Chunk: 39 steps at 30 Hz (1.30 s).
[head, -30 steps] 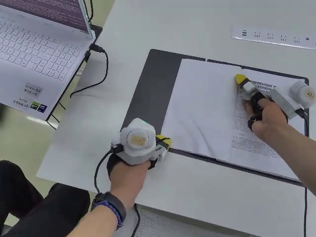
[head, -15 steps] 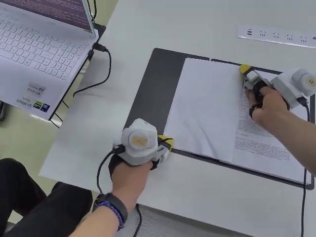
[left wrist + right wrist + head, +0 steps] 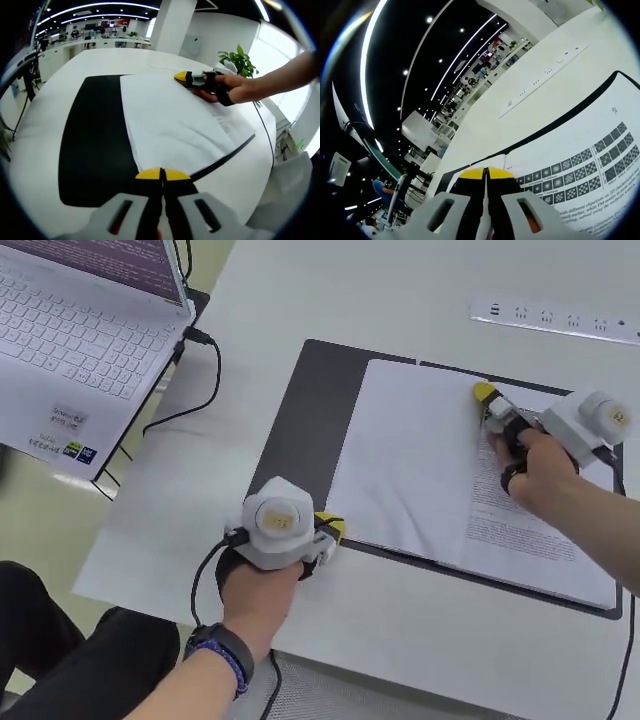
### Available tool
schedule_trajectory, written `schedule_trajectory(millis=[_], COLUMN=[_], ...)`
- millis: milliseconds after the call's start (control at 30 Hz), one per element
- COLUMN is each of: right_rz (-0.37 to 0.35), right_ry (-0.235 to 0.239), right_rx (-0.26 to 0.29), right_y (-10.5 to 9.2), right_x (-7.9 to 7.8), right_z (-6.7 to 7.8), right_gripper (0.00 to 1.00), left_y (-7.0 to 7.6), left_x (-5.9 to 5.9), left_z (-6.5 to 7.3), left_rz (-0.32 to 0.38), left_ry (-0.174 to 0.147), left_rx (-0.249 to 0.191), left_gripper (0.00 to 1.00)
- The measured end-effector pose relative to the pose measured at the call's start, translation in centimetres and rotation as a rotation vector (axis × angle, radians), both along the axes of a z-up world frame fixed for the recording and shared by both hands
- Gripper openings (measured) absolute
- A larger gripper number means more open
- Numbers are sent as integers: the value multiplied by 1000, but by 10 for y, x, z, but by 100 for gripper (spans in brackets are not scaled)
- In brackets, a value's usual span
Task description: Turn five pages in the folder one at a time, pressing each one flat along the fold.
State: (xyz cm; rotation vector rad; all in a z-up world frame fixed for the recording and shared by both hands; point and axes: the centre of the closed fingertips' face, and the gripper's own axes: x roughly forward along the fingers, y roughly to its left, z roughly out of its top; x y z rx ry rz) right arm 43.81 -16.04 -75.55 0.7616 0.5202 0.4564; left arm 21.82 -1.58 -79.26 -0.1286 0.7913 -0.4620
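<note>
Lying open on the white table [image 3: 400,300] in the head view, the folder [image 3: 310,420] is showing its black cover at the left. A blank page [image 3: 410,450] is sitting on its left half and a printed page [image 3: 530,530] on its right half. The left claw [image 3: 330,530], held in the left hand [image 3: 258,585], is resting at the folder's near edge, just beside the blank page's near-left corner. The right claw [image 3: 484,393], held in the right hand [image 3: 535,465], is pressing its yellow tip down where the two pages meet, near the far end of the fold. A laptop [image 3: 70,340] is sitting at the far left with a black cable [image 3: 200,380] running from it, well apart from the folder. A power strip [image 3: 555,318] is lying beyond the folder.

Left gripper view: the left claw's jaws are meeting, yellow tips closed together at the folder's near edge. Whether any paper is pinched between them cannot be told. The blank page is spreading ahead, with the right claw and right hand on it at the far side. A green plant [image 3: 237,55] is standing behind.

Right gripper view: the right claw's jaws are also closed tip to tip, bearing down on the paper. The printed page, with rows of checkered squares and text, is lying to the right of the tips. The folder's dark edge and the power strip are lying beyond.
</note>
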Motion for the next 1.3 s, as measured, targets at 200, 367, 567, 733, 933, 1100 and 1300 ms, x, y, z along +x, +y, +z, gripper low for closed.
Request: schedule_trajectory(millis=[200,367,567,733,933,1100,1300], right_rz=[28,38,51,50,66,81,84], right_ry=[-8,-10,-13,-12,-21,-24,-23], right_rx=[-9,-7,-28,-19,-17,-20,-13], right_y=[-2,-2,1,0,1,1,-1], right_x=[-16,-28,-42,-57,-77,-90,-108], right_z=[-4,-5,-5,-4,-3,-2,-3], right_gripper=[0,0,0,0,0,0,0], left_y=[0,0,-1,0,0,-1,-1], left_x=[0,1,0,0,0,-1,-1], left_z=[0,-1,0,0,1,1,2], left_rz=[1,3,-2,-2,-4,-6,-9], left_ry=[-3,-7,-8,-13,-13,-15,-16], left_rx=[-8,-4,-6,-6,-6,-7,-2], left_gripper=[0,0,0,0,0,0,0])
